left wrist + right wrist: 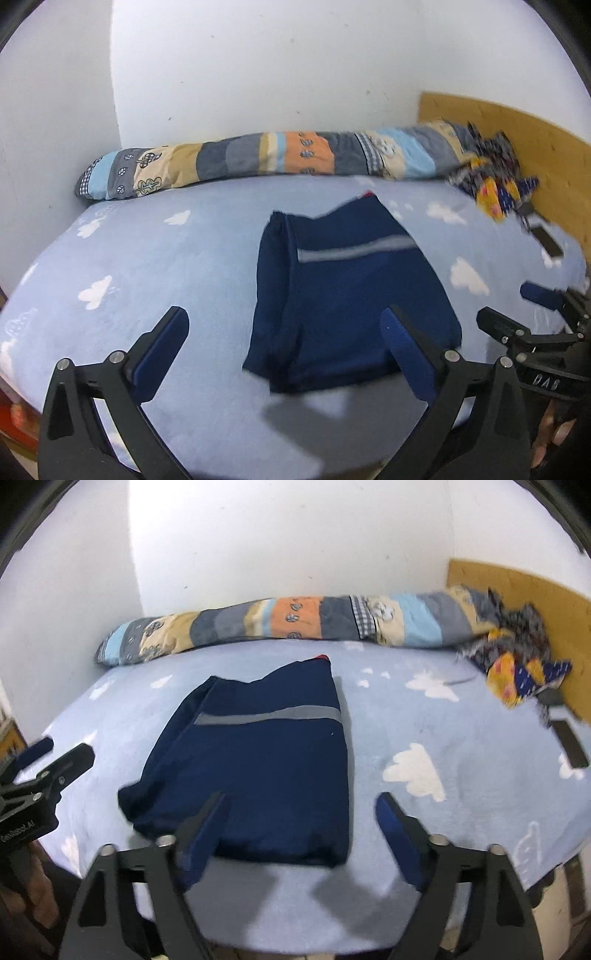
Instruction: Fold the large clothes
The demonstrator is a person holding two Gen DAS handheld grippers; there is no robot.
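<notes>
A navy garment (343, 295) with a grey stripe lies folded into a rough rectangle on the light blue cloud-print bed (147, 258). It also shows in the right wrist view (258, 760). My left gripper (284, 321) is open and empty, held above the garment's near left part. My right gripper (303, 805) is open and empty above the garment's near right edge. The right gripper shows at the right edge of the left wrist view (517, 310), and the left gripper at the left edge of the right wrist view (55, 753).
A rolled patchwork quilt (280, 158) lies along the white wall at the back. A crumpled patterned cloth (495, 181) sits at the back right by a wooden headboard (546, 147). A dark phone (548, 240) lies on the bed at right.
</notes>
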